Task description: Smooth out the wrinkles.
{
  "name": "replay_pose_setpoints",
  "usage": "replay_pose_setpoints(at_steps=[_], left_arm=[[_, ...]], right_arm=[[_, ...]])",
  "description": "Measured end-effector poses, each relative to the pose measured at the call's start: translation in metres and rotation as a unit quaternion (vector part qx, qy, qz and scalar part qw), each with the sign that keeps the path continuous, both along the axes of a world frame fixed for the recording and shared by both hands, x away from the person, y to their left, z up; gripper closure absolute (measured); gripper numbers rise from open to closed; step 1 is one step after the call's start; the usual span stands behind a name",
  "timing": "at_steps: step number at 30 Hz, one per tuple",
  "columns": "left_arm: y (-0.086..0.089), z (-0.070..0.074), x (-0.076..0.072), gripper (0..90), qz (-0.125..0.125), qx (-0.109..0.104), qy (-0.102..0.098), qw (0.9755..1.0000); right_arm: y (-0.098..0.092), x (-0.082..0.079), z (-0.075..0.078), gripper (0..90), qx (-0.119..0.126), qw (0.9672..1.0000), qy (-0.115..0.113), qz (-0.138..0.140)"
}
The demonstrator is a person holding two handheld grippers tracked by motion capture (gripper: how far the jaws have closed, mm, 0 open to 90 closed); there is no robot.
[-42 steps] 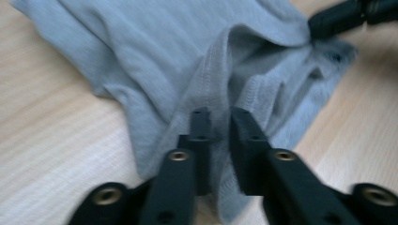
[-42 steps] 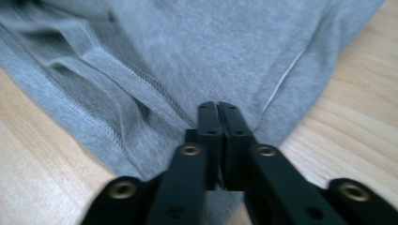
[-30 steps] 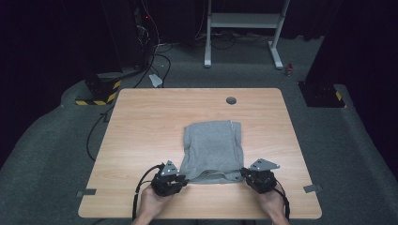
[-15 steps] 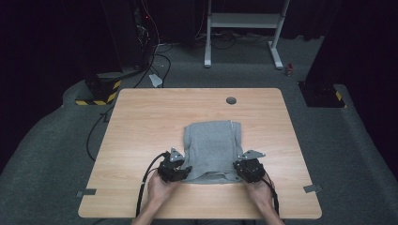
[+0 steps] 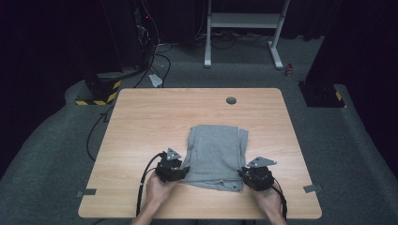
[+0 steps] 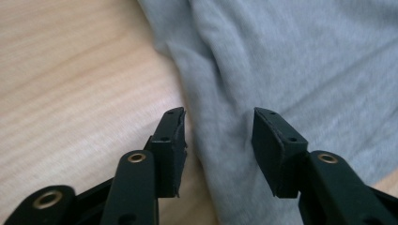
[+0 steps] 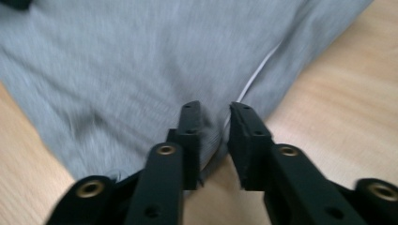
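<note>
The folded grey knit cloth (image 5: 217, 157) lies on the light wooden counter (image 5: 141, 122) toward its near edge, narrower than a second ago, its near corners flanked by the left tongs (image 6: 218, 136), just opened and released astride its edge, and the right tongs (image 7: 213, 124), just opening, seemingly free of a fold between them.

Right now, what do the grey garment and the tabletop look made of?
Grey garment: soft knit fabric, likely cotton jersey, matte; fine heathered weave and limp folds in the left gripper view. Tabletop: light wood-grain surface, smooth, low sheen; probably laminate rather than solid wood, hard to tell.
</note>
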State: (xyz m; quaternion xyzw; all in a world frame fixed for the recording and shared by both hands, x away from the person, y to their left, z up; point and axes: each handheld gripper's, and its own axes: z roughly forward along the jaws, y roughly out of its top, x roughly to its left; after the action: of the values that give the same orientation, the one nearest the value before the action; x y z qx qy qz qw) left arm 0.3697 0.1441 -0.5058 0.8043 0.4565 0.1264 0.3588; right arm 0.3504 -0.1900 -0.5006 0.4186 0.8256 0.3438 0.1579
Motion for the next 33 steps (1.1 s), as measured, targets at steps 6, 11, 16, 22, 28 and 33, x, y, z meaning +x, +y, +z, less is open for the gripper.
replay_pose_setpoints(at_steps=[6, 11, 16, 22, 28, 33], left_arm=[[0.002, 0.013, 0.028, 53.4, 0.028, -0.019, -0.013, 0.9994], [-0.004, 0.006, 0.048, 54.0, 0.042, -0.033, -0.003, 0.9986], [-0.01, -0.01, 0.058, 61.1, 0.044, -0.038, 0.017, 0.9981], [-0.013, -0.01, 0.058, 86.7, 0.026, -0.036, 0.03, 0.9986], [-0.004, -0.005, 0.032, 89.1, -0.005, 0.009, 0.025, 0.9996], [0.018, -0.005, -0.008, 89.0, -0.006, -0.02, 0.035, 0.9992]], right_arm=[[0.006, 0.022, 0.013, 63.8, -0.001, 0.9995, -0.02, -0.025], [0.011, 0.045, 0.005, 62.6, -0.005, 0.9987, 0.0, -0.05], [0.014, 0.051, -0.003, 71.6, -0.003, 0.9988, 0.012, -0.047], [0.015, 0.051, -0.005, 85.2, -0.012, 0.9991, 0.013, -0.038], [0.008, 0.044, -0.002, 86.9, -0.021, 0.9993, -0.003, -0.03], [0.002, 0.026, -0.001, 86.8, -0.03, 0.9995, -0.002, 0.004]])
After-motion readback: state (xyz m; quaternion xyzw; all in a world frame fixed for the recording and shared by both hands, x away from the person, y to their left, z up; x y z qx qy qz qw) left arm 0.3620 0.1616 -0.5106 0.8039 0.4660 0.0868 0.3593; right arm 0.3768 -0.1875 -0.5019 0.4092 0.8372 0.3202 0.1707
